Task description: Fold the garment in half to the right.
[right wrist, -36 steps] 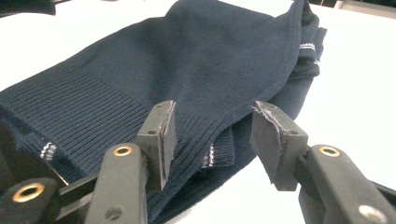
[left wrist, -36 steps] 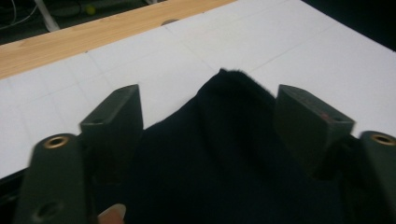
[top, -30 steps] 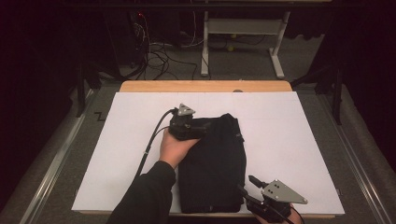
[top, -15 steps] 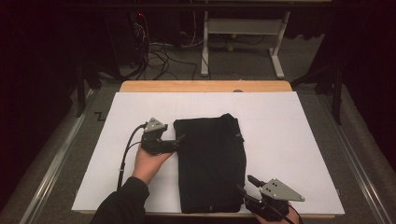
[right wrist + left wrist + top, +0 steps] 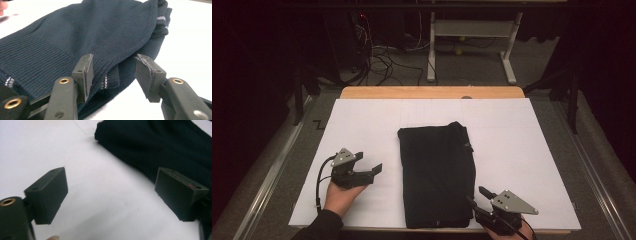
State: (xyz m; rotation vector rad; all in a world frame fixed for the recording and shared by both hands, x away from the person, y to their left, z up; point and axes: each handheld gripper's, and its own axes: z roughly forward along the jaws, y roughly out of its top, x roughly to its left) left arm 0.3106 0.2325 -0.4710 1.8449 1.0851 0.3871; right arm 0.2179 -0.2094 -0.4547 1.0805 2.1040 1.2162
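Folded dark sweater (image 5: pixel 437 175) lies mid-table on the white sheet (image 5: pixel 362 125). Right gripper (image 5: pixel 113 75) at the sweater's 5 o'clock corner, jaws apart w/ ribbed hem layers between them, not clamped. Left gripper (image 5: pixel 372 171) wide open, empty, at its 9 o'clock, apart from it. Risk: the right one pinches only the top layer, so fold spills open when lifted.

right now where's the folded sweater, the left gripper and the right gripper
folded sweater (image 5: pixel 437 175), high view, middle of the dark knit
left gripper (image 5: pixel 374 171), high view, between its open jaw tips
right gripper (image 5: pixel 113 72), right gripper view, gap between its jaws, over the ribbed hem
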